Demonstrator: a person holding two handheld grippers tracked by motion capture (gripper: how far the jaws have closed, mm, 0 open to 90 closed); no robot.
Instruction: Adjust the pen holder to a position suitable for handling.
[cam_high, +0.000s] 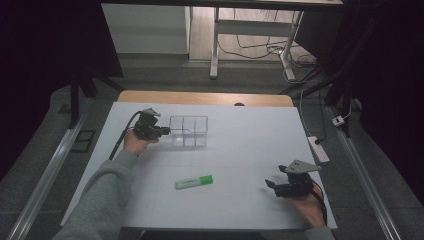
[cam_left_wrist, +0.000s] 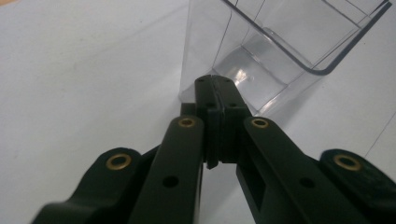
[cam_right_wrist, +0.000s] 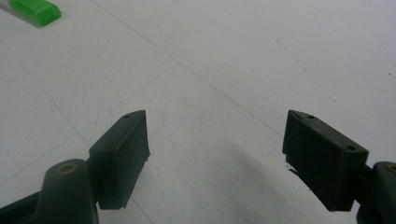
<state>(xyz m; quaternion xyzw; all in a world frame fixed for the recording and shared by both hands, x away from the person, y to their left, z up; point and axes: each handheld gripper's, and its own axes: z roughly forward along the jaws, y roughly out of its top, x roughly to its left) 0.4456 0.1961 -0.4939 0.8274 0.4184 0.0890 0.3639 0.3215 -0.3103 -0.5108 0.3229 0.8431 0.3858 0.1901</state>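
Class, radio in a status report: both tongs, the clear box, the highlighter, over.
Left tongs shut on clear divided box wall. Right tongs open, empty, above white table. Green highlighter lies between, untouched. Nothing in the way.

Glossy clear-plastic organizer (cam_high: 188, 131) on matt white table (cam_high: 250, 135).

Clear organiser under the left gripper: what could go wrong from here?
1. The left gripper is shut, its tips at the wall of the clear organiser; a push could slide or tip the light box across the white table.
2. The green highlighter lies apart from the open right gripper; being round, it may roll when nudged.
3. See-through walls are hard to judge, so a compartment could be missed.
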